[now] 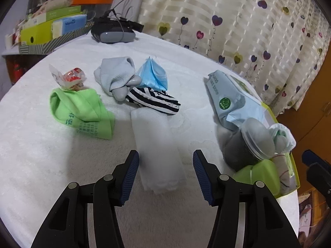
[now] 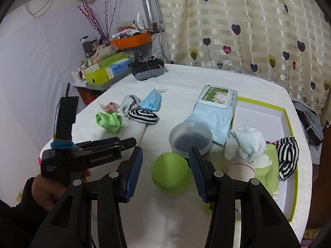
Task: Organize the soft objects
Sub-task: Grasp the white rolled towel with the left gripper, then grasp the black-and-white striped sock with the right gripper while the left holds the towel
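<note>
Jaws of left gripper (image 1: 165, 172) wide open astride white folded towel (image 1: 157, 144) mid-table, gripping nothing; right gripper (image 2: 165, 172) equally open, empty; pinch all layers squarely.

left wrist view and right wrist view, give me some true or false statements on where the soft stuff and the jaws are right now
1. The left gripper has its jaws open, one on each side of the folded white cloth. True.
2. The right gripper is clamped on the green plastic bowl. False: its jaws are open, and the bowl lies between them ungripped.
3. A black-and-white striped sock lies inside the green-rimmed white tray. True.
4. The crumpled light green cloth is in the tray. False: it lies out on the white table cover, next to a red-and-white snack wrapper.
5. The blue face mask lies next to a pale grey sock. True.
</note>
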A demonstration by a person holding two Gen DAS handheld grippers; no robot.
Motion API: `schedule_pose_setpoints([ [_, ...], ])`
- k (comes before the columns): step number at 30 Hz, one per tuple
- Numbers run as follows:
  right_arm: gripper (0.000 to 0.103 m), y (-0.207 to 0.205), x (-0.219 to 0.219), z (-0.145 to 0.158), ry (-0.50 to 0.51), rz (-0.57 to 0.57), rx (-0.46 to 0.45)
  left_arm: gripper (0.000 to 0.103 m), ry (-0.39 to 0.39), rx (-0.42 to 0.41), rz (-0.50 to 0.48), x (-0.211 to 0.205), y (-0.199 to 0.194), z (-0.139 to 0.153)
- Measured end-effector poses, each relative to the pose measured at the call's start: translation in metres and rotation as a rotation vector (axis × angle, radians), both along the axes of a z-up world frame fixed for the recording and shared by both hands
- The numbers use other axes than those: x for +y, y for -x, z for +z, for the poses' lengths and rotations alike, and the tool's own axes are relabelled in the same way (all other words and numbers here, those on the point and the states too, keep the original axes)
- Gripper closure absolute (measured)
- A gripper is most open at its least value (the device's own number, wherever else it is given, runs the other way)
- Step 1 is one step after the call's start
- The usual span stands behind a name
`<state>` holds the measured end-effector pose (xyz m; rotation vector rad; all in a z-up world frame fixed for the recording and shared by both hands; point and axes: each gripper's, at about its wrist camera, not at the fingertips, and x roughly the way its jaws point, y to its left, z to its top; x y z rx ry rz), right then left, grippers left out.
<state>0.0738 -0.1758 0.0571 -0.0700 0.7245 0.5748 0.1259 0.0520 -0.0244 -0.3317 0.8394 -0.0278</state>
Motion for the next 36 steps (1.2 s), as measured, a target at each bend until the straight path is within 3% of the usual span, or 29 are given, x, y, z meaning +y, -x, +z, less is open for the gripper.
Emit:
schedule_pose_setpoints([
  [5, 0.055, -0.007, 0.004, 0.002, 0.009, 0.005, -0.003, 0.054, -0.028, 0.006, 0.017, -0.001, -0.006, -0.007],
  [7, 0.055, -0.01, 0.008, 0.002, 0.018, 0.009, -0.004, 0.072, -0.045, 0.011, 0.023, 0.0, -0.007, -0.008],
  [10, 0.055, -0.014, 0.016, 0.003, 0.03, 0.019, -0.006, 0.08, -0.018, 0.011, 0.013, 0.004, -0.005, -0.008],
  [22, 0.055, -0.042, 0.083, -0.002, 0.099, 0.082, 0.03, 0.082, 0.013, -0.057, 0.044, 0.038, 0.028, 0.01],
  [28, 0.055, -0.061, 0.127, -0.018, 0.166, 0.129, 0.077, 0.082, 0.038, -0.078, 0.09, 0.064, 0.039, 0.012],
  [36, 0.055, -0.095, 0.167, -0.046, 0.284, 0.109, 0.166, 0.081, 0.076, -0.104, 0.117, 0.091, 0.047, 0.012],
])
